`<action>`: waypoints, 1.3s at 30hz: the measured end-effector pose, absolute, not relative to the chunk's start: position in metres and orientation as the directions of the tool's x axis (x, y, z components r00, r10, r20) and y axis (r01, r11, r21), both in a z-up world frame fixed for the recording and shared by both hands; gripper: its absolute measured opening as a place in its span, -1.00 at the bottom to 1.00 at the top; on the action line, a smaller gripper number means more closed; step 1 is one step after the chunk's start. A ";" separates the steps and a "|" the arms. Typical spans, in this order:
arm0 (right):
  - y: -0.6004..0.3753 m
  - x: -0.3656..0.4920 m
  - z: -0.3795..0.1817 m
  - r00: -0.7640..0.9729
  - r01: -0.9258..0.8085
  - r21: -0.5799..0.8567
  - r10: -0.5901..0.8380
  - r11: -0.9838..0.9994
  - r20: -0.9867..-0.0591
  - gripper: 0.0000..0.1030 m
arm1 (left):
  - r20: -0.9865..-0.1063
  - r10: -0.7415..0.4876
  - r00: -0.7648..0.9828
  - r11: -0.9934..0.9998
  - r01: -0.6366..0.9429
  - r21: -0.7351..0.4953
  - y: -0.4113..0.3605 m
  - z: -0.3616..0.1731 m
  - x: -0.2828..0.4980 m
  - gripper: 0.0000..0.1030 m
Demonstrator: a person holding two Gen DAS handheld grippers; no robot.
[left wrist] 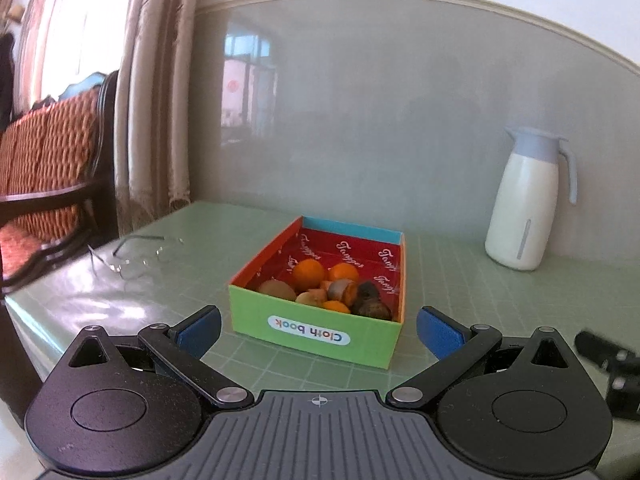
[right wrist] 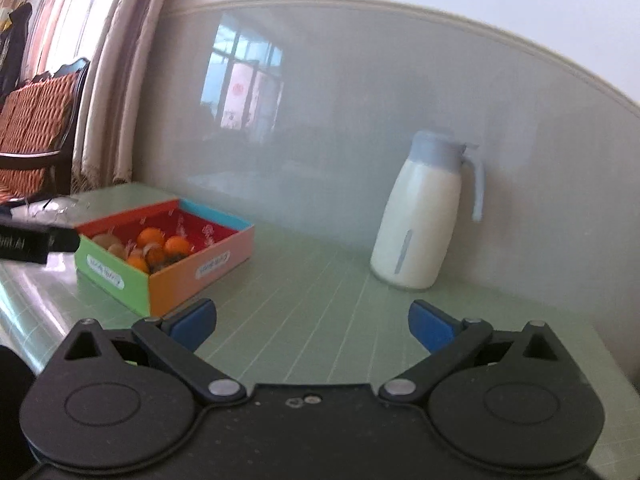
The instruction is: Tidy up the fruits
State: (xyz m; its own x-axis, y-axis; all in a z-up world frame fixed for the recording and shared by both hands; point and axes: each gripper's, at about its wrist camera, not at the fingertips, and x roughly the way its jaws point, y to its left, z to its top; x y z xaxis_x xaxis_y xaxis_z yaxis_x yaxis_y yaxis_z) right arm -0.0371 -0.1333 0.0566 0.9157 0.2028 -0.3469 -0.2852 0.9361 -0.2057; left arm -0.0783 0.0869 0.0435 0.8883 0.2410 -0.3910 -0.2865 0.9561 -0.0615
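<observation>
The green table [left wrist: 280, 236] carries a colourful box [left wrist: 316, 332], with a white jug [left wrist: 524, 204] well off to the box's right by the wall and a pair of glasses [left wrist: 136, 256] to its left. The fruits [left wrist: 324, 286] lie piled at the near end of the box, whose long axis runs away from the left tool [left wrist: 319, 326]. That tool, spread wide and empty, faces the box's short wall head-on and is likely nearer, while the right tool [right wrist: 312, 320], also wide apart and empty, sits to the box's right.
</observation>
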 end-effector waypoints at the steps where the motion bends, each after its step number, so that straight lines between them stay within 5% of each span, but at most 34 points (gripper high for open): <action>1: -0.132 -0.040 0.056 0.917 -0.287 -0.204 0.207 0.936 -0.342 1.00 | -0.386 0.239 0.891 0.956 -0.287 -0.069 0.086 0.043 -0.080 1.00; 6: -0.134 -0.045 0.058 0.914 -0.304 -0.194 0.228 0.933 -0.336 1.00 | -0.336 0.262 0.905 0.956 -0.292 -0.039 0.078 0.045 -0.087 1.00; 16: -0.162 -0.032 0.067 0.899 -0.270 0.047 0.269 0.962 -0.345 0.99 | -0.335 0.260 0.906 0.957 -0.289 -0.040 0.079 0.045 -0.087 1.00; 39: -0.159 -0.032 0.065 0.900 -0.265 0.037 0.261 0.963 -0.350 0.99 | -0.343 0.252 0.905 0.961 -0.275 -0.018 0.076 0.046 -0.083 1.00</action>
State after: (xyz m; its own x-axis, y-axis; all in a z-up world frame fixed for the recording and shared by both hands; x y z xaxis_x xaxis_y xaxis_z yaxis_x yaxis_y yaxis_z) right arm -0.0317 -0.1593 0.0654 0.8998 0.2610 -0.3495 -0.2652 0.9635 0.0367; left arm -0.0833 0.0756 0.0465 0.9048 0.2523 -0.3430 -0.2749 0.9613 -0.0182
